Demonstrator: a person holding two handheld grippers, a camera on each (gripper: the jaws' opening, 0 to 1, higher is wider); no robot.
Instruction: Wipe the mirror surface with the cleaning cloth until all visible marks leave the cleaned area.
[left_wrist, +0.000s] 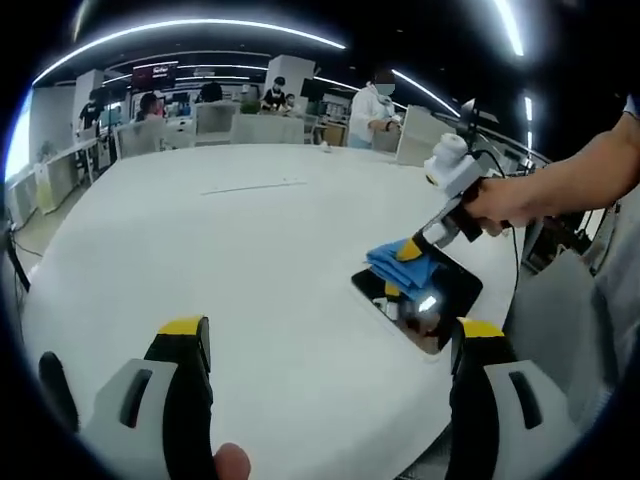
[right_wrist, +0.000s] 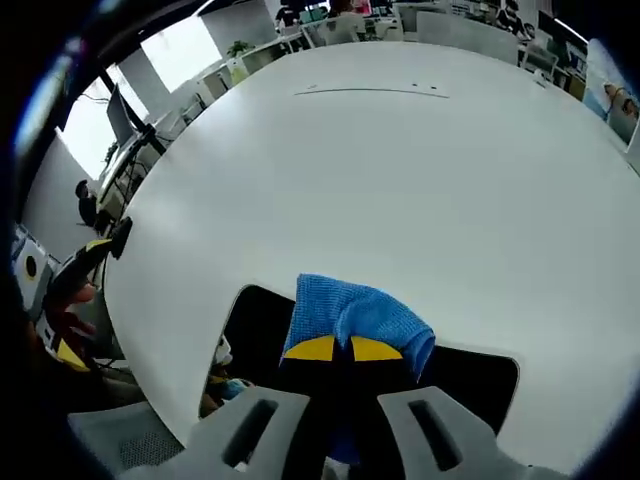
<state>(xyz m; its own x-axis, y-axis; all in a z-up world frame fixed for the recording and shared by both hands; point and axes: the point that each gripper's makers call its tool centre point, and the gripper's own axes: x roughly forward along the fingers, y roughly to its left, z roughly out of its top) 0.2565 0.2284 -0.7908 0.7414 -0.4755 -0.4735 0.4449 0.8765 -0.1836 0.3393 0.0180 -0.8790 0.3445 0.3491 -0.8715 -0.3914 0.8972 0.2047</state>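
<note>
A dark rectangular mirror (left_wrist: 425, 297) lies flat on the white table (left_wrist: 250, 250) near its right edge. A blue cleaning cloth (left_wrist: 400, 262) rests on the mirror's far end. My right gripper (left_wrist: 408, 250), held by a hand, is shut on the blue cloth and presses it onto the glass. In the right gripper view the cloth (right_wrist: 355, 315) bunches over the yellow fingertips (right_wrist: 312, 348), with the mirror (right_wrist: 255, 330) dark beneath and to both sides. My left gripper (left_wrist: 325, 335) hovers open over the table in front of the mirror, holding nothing.
The round white table (right_wrist: 400, 170) stretches wide and bare beyond the mirror. Desks, chairs and several people (left_wrist: 372, 110) stand at the far side of the room. A person's forearm (left_wrist: 580, 180) reaches in from the right.
</note>
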